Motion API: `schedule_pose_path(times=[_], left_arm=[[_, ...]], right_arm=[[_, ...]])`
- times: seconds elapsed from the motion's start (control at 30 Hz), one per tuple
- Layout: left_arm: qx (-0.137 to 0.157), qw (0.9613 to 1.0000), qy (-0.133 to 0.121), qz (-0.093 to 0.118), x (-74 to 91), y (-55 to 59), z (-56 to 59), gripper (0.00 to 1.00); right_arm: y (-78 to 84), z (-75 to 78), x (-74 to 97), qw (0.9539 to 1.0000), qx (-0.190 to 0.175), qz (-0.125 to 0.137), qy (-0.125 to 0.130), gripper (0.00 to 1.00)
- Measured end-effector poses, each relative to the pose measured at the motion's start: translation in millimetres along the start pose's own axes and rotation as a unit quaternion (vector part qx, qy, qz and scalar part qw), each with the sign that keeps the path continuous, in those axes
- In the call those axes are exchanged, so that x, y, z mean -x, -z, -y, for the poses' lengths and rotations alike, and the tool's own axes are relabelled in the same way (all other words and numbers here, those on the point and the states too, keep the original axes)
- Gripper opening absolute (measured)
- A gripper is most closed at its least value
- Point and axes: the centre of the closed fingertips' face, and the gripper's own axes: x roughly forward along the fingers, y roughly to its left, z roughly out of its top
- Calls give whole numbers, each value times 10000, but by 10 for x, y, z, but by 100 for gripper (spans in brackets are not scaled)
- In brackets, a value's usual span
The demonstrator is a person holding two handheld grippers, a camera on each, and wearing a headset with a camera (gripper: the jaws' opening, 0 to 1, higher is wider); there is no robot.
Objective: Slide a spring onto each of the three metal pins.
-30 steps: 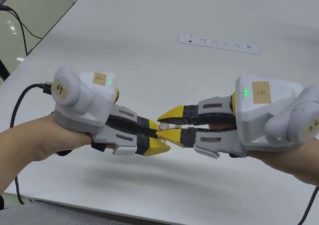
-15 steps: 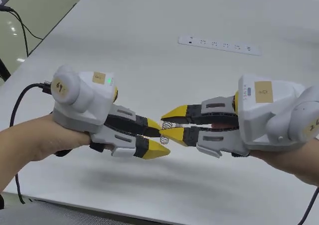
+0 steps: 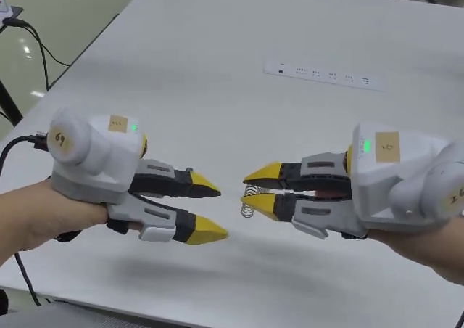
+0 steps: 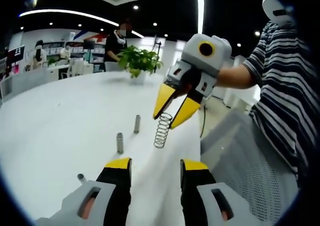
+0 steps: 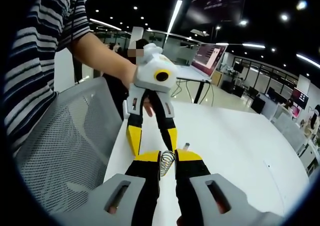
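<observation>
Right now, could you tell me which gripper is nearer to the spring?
Right. The right gripper is shut on the spring; the left gripper is open, facing it across a gap.

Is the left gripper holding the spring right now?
No, the spring is pinched in the right gripper, while the left gripper has its jaws open with nothing between them.

— What lies on the white table (image 3: 217,67)?
— A white power strip (image 3: 322,75), flat, toward its far side. A black cable (image 3: 42,48) hangs beyond the left edge.
— And around the table?
— A grey mesh chair (image 5: 60,151) stands close. A green potted plant (image 4: 139,61) is at the far end.
</observation>
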Motion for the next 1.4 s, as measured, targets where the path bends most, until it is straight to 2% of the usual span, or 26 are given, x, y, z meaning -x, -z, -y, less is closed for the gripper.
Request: schedule_pose_path(times=[0.27,0.47,0.7,1.1,1.2,1.4], left_arm=[[151,9994,-284,117,163,41,-102,41],[241,9982,-505,238,273,64,-172,52],[383,9958,-767,310,410,160,-243,67],[503,9908,-1162,469,567,204,-368,95],[511,9900,-1234,450,581,240,-391,98],[567,9890,-1271,499,595,247,-404,98]], right_arm=[[49,22,0,10000,-8,-61,47,7],[80,36,6,9999,-28,-98,101,7],[114,63,-6,9998,-49,-139,159,7],[143,117,-121,9996,-56,-188,206,7],[150,125,-167,9996,-39,-198,196,7],[133,188,-292,9996,-41,-188,213,7]])
